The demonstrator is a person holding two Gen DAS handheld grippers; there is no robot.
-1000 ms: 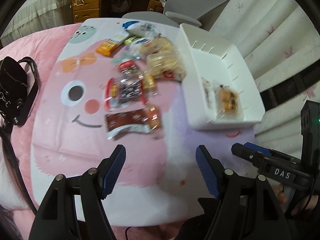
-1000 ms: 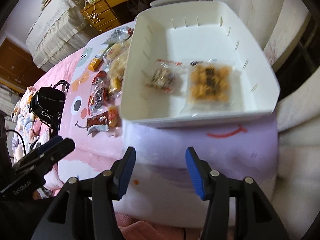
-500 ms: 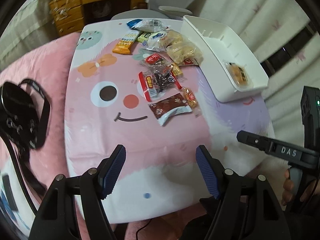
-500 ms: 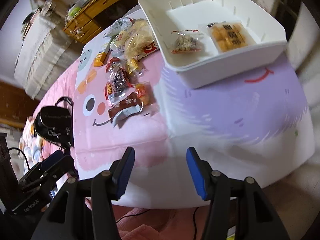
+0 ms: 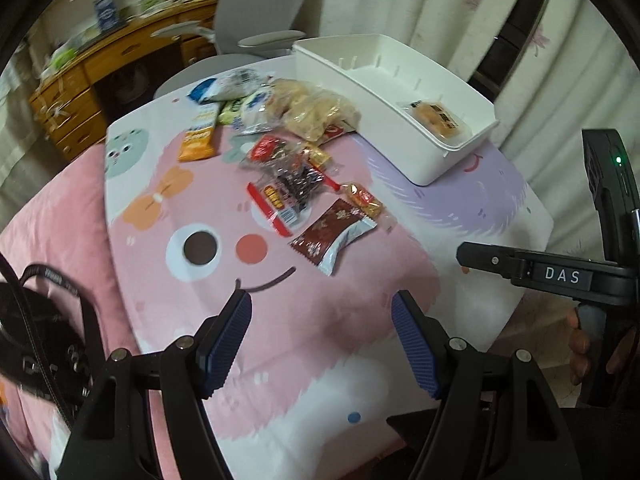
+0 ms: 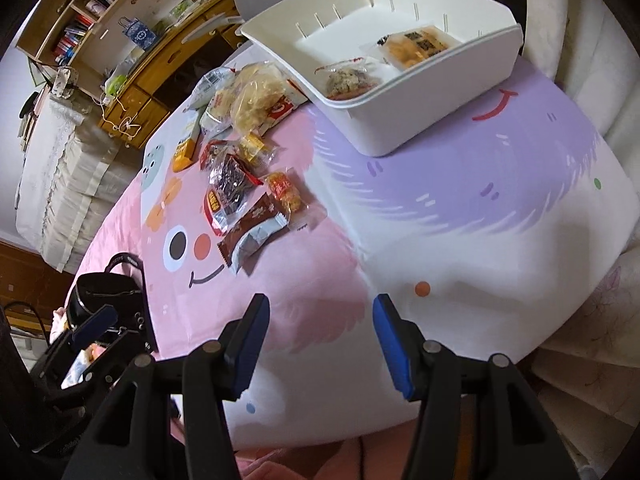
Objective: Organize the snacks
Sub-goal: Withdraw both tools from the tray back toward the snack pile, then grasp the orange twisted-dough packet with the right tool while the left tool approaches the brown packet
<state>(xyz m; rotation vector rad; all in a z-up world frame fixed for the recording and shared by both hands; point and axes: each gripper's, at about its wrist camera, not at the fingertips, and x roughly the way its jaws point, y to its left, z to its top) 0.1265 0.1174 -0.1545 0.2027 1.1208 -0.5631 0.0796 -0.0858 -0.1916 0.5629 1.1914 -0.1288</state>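
A white bin (image 5: pixel 436 160) (image 6: pixel 432 92) stands at the table's far right. It holds an orange biscuit pack (image 6: pixel 420 46) (image 5: pixel 438 118) and a clear pack of grey-brown snack (image 6: pixel 348 80). Several loose snacks lie left of it: a brown-and-white wrapper (image 5: pixel 332 236) (image 6: pixel 252 232), a dark pack with red edges (image 5: pixel 288 196) (image 6: pixel 226 192), a small orange candy pack (image 6: pixel 284 192), and pale bread bags (image 5: pixel 316 112) (image 6: pixel 256 96). My left gripper (image 5: pixel 322 340) and right gripper (image 6: pixel 320 344) are open and empty, held back above the table's near edge.
The table carries a pink, purple and white cartoon-face cloth (image 5: pixel 280 320). A black strapped bag (image 5: pixel 36 340) (image 6: pixel 108 304) lies at the left. A wooden desk (image 5: pixel 120 68) and grey chair (image 5: pixel 264 12) stand behind. Curtains (image 5: pixel 440 12) hang at the right.
Both grippers have pulled back and up from the bin and snacks, so more of the table shows. Both stayed open and empty. The snacks have not moved.
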